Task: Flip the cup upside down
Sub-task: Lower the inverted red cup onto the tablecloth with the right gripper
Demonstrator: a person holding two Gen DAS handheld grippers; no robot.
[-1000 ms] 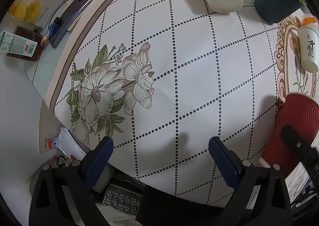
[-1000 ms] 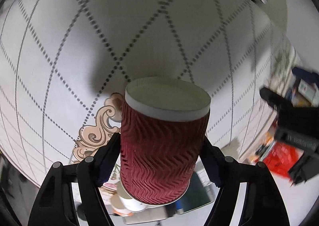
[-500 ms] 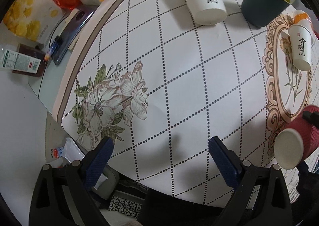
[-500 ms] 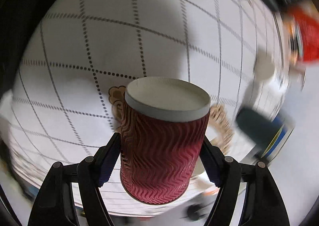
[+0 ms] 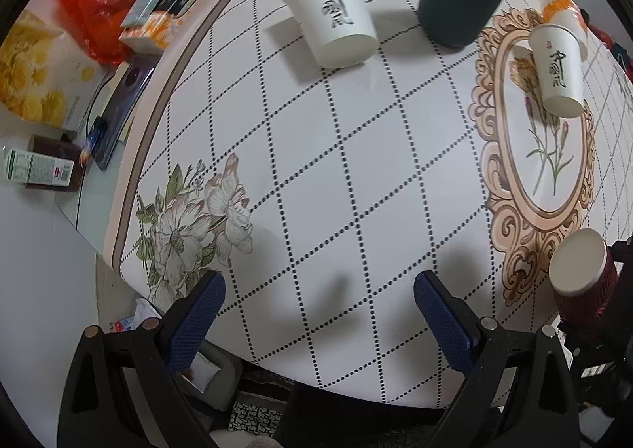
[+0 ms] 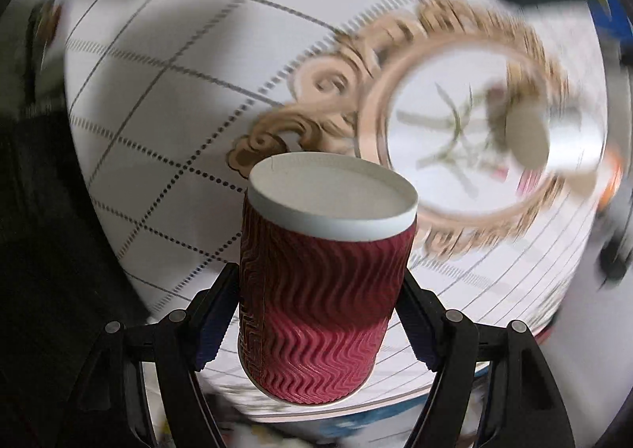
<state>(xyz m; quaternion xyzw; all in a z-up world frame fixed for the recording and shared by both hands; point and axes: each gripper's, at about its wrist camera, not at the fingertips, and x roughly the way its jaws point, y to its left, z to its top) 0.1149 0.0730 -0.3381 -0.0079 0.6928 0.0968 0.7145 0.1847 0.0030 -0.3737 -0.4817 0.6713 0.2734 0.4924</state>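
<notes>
R gripper (image 6: 316,313) grips red cup (image 6: 320,289), base fwd | L gripper (image 5: 316,309) released, empty

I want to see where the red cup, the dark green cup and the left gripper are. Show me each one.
red cup (image 6: 316,309), right wrist view, on its ribbed side wall.
dark green cup (image 5: 455,12), left wrist view, on its outer wall.
left gripper (image 5: 319,309), left wrist view, midway between the fingertips.

Setting: household dining area.
Round counter (image 5: 300,155) under floral oilcloth; paper cups (image 5: 332,18); at 10 o'clock, red bag (image 5: 95,0), tissue box (image 5: 166,8).
</notes>
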